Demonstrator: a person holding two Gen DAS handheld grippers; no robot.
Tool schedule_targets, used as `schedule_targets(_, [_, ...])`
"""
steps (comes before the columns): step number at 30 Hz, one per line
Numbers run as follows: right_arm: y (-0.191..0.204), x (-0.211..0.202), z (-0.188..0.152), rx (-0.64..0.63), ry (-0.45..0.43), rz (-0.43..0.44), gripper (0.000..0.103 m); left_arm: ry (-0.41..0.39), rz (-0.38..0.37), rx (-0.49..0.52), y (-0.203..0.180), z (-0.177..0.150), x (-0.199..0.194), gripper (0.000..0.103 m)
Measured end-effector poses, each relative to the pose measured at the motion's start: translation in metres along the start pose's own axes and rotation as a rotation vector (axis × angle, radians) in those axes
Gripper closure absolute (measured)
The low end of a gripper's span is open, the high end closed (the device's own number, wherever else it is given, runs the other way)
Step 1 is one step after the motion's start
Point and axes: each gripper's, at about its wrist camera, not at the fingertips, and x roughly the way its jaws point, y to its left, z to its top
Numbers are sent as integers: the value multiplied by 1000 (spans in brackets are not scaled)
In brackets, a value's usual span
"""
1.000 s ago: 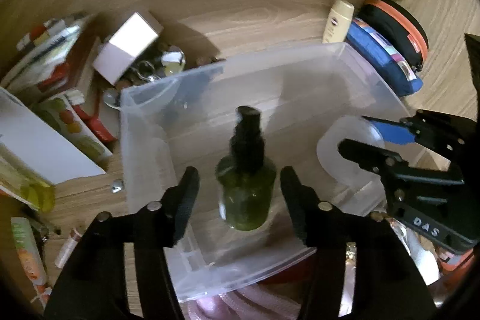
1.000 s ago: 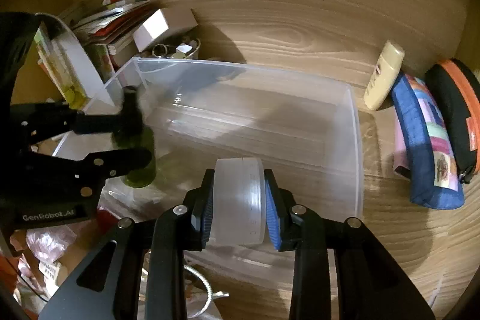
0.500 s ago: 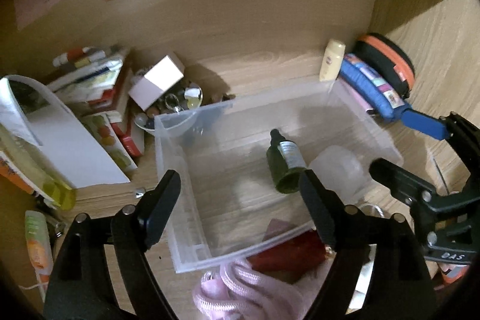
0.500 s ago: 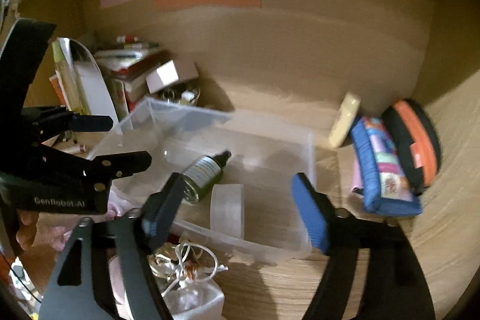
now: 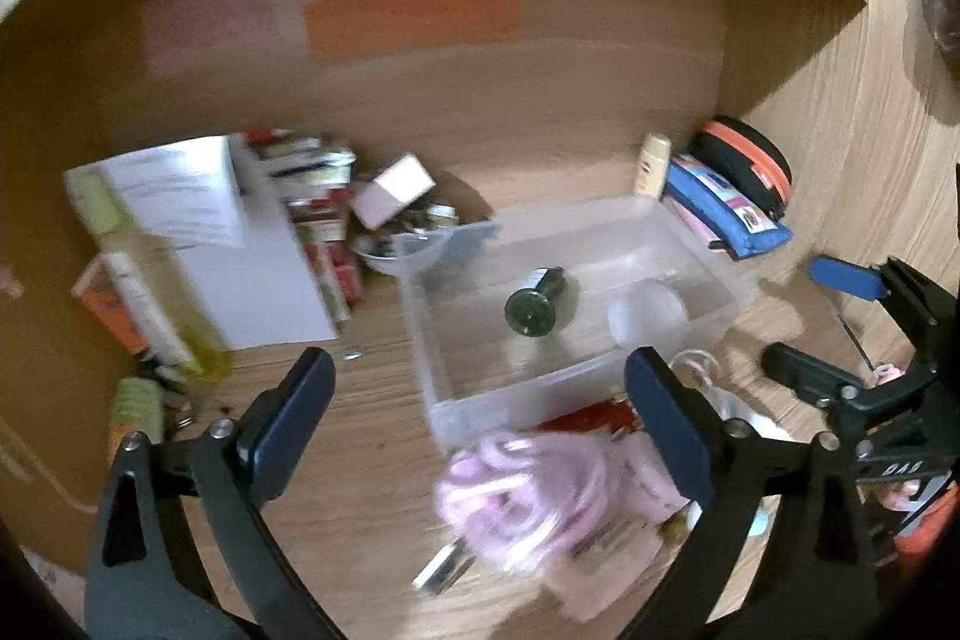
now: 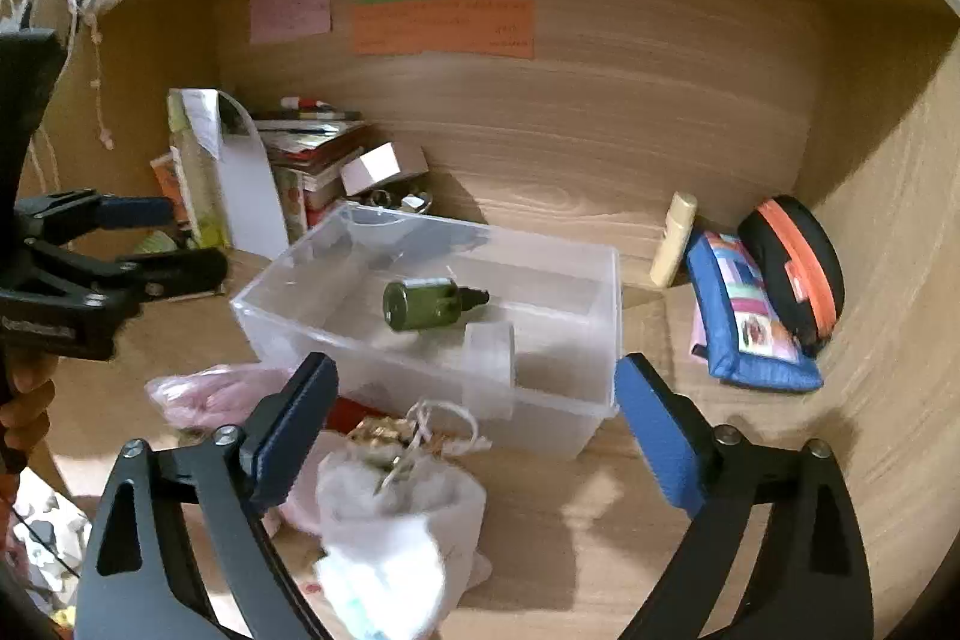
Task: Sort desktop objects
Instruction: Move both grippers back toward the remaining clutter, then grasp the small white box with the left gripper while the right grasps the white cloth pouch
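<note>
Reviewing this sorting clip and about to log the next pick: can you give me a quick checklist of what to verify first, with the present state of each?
1. Green bottle inside the clear bin: ok, lying on its side.
2. White roll inside the bin: ok.
3. Left gripper empty: ok, jaws opening, nothing between them.
4. Right gripper empty: ok, jaws opening, nothing held.
5. Loose items remain in front of the bin: ok, pink bundle and white pouch.
6. Which one comes next: cannot tell.

Clear bin (image 6: 540, 418) open-topped, pink cord bundle (image 5: 522, 496) and white pouch (image 6: 396, 520) crowding its near side
</note>
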Motion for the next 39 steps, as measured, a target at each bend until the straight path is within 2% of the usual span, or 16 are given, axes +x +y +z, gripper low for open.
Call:
schedule_targets(2, [0,-10,-7,4,-10,20,8,-1,10,-10,5,-8,-9,5])
schedule_targets(7, [4,-24,-18,7,0,9,7,40,4,-55,18,-33,-18,4])
schedule_targets(14, [3,-25,-42,23,74,23,7,119,3,-62,31,-75,-10,4])
schedule_targets(21, [12,-6,-63,4,167,41,7,210,3,-75,36,-113,13,6])
schedule_targets(25, [16,7,-69,-6,201,46,8,248,-6,-79,37,-123,27,24])
schedule_targets(28, [18,18,-70,-13,222,55,9,264,-7,-73,36,-126,36,27])
schedule_targets(33, [22,32,-68,-23,247,69,23,274,-12,-39,31,-124,47,40])
schedule_targets(38, [23,42,-63,-18,258,119,23,286,-30,-32,28,-121,58,57])
schedule_targets(39, [24,43,-63,-21,260,126,24,284,-32,-36,28,-120,60,57])
